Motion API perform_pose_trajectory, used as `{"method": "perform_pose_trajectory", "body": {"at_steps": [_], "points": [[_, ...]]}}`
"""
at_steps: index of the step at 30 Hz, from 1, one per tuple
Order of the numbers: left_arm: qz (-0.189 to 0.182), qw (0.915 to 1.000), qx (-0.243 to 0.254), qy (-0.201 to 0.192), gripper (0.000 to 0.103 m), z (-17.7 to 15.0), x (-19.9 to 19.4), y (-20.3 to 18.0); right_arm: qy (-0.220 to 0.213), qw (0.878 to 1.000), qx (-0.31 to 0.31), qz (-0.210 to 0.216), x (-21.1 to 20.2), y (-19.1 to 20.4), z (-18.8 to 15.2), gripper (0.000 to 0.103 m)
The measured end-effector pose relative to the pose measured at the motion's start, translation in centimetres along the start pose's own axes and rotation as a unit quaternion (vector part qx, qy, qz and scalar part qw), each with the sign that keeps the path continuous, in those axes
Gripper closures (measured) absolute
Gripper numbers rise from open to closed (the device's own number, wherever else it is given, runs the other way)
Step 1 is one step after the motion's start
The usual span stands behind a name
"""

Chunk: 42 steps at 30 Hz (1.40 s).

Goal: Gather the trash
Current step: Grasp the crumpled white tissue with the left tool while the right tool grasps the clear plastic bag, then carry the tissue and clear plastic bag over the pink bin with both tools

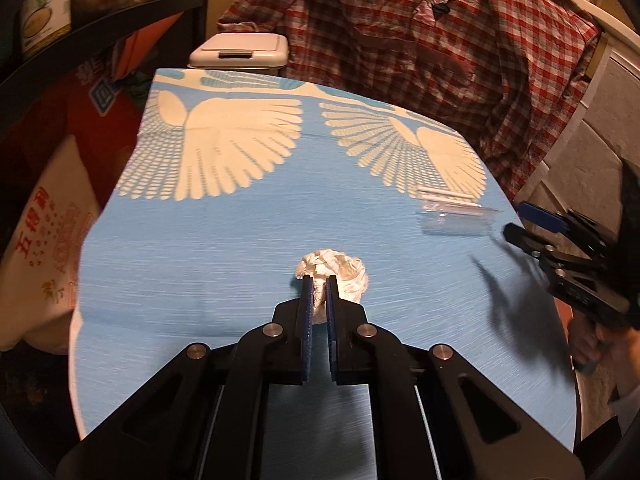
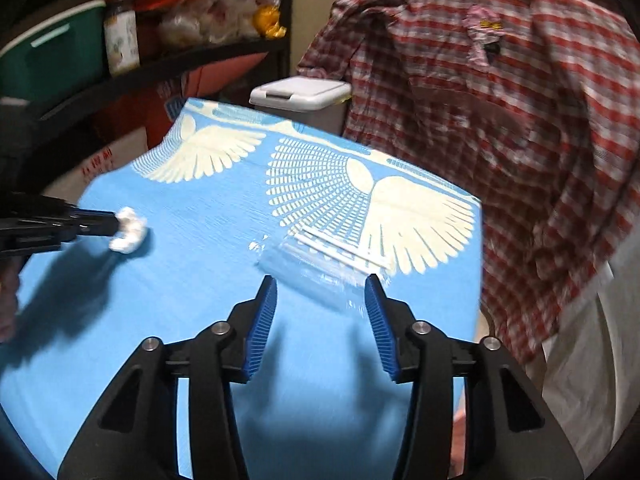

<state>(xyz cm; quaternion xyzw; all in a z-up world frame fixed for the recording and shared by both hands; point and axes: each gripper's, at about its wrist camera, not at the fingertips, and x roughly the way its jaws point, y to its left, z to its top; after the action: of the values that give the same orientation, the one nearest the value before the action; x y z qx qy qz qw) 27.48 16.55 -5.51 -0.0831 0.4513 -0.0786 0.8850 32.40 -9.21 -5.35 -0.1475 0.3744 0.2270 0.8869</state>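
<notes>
Fig.: Two claws over the blue surface w/ trash items.
Left claw (image 1: 319, 280) is clamped on a crumpled white tissue wad (image 1: 334, 270), which sits on the blue-and-cream cloth of the surface (image 1: 200, 240), near its middle. Right claw (image 2: 321, 280) has its pads spread wide apart, just short of a clear plastic wrapper (image 2: 320, 268) lying flat nr. the right edge. A lidded white bin (image 1: 239, 53) stands beyond the far edge, beside a red plaid shirt (image 1: 420, 60).

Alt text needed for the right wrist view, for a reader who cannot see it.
The open right gripper hovers just short of a clear plastic bag on a blue tablecloth. At far left, the left gripper pinches a crumpled tissue; a lidded bin stands beyond the table.
</notes>
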Motion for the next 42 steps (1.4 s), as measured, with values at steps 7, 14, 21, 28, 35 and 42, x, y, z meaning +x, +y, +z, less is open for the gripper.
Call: {"method": "perform_pose_trajectory", "body": {"at_steps": [7, 14, 21, 28, 35, 42], "points": [[0.0, 0.9998, -0.017, -0.009, 0.097, 0.4, -0.8, 1.6, 0.05, 0.996, -0.068, -0.01, 3.6, 0.9, 0.3, 0.052], [0.001, 0.9999, -0.004, -0.009, 0.097, 0.4, -1.1, 1.1, 0.052, 0.995, -0.081, -0.012, 3.5, 1.0, 0.1, 0.093], [0.004, 0.9998, -0.001, -0.018, 0.097, 0.5, -2.8, 0.6, 0.024, 0.997, -0.066, -0.007, -0.1, 1.2, 0.9, 0.101], [0.002, 0.9991, 0.006, -0.042, 0.097, 0.5, -6.5, -0.8, -0.005, 1.0, -0.026, 0.011, -6.6, 2.1, 2.6, 0.101], [0.006, 0.9976, 0.006, -0.068, 0.097, -0.5, -10.8, -2.7, -0.051, 0.998, 0.015, 0.031, -15.2, 4.4, 2.6, 0.101], [0.013, 0.9955, 0.014, -0.093, 0.097, -1.8, -14.3, -4.9, -0.093, 0.994, 0.04, 0.033, -21.7, 6.1, 0.3, 0.101]]}}
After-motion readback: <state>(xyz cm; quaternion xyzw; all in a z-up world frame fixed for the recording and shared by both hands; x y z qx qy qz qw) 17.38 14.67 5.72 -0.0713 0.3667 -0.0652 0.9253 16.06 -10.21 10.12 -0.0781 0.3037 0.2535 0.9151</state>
